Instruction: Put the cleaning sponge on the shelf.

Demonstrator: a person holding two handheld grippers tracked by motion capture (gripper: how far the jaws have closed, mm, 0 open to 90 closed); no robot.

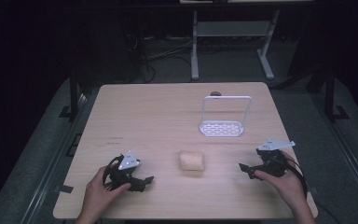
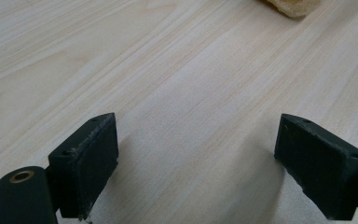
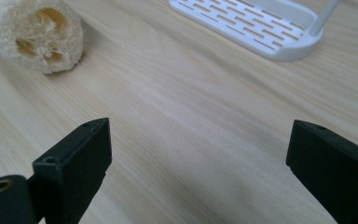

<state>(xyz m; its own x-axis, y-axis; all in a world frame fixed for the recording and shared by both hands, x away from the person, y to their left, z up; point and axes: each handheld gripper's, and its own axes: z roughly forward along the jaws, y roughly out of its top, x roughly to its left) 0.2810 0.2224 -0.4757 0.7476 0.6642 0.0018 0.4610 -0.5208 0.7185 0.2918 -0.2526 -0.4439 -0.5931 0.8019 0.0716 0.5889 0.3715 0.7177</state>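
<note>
Left hand point(image 1: 103, 187) grips the left gripper point(image 1: 142, 181) low at the near left, fingers point(image 2: 86, 161) spread wide apart. Right hand point(image 1: 284, 182) grips the right gripper point(image 1: 247, 170) at the near right, fingers point(image 3: 74, 170) likewise wide apart, pointing inward.

The high view looks forward and down from above the person's edge of the wooden table point(image 1: 158, 116), far enough off to take in the whole top and the floor beyond at 12 o'clock. The left gripper view rides low, close over the wood, facing toward the table's centre; a loofah sponge point(image 2: 292, 6) sits at its 1 o'clock edge. The right gripper view is equally low and near, with the same loofah sponge point(image 3: 35, 35) at 10 o'clock and a white slotted rack point(image 3: 247, 25) at 1 o'clock. All three views share the sponge point(image 1: 191, 160) and the wood around it; the rack point(image 1: 221, 128) shows in the high and right gripper views.
</note>
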